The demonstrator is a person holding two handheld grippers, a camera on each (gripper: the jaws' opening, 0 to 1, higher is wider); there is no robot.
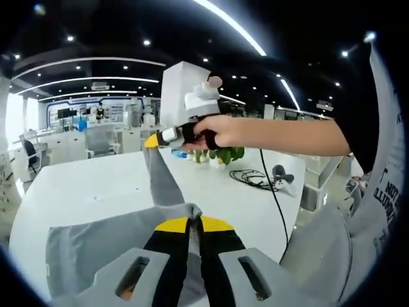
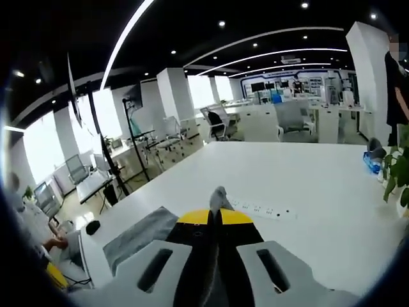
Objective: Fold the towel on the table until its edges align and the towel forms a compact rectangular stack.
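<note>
A grey towel [image 1: 96,246] lies on the white table [image 1: 83,185], with one corner lifted into a taut strip. My left gripper [image 1: 194,220] is shut on a bunched fold of the towel near the table. In the left gripper view, my right gripper [image 1: 153,141], held by a person's hand, grips the strip's raised end above the table. In the right gripper view, my right gripper [image 2: 216,214] is shut on the towel's grey tip, which pokes out past the yellow jaw ends. Part of the towel [image 2: 137,233] hangs lower left in that view.
A black cable [image 1: 255,178] and a small black fan lie on the table's far right. Green plants [image 1: 223,155] stand behind the hand. A white power strip [image 2: 262,209] lies ahead in the right gripper view. Office desks and chairs fill the background.
</note>
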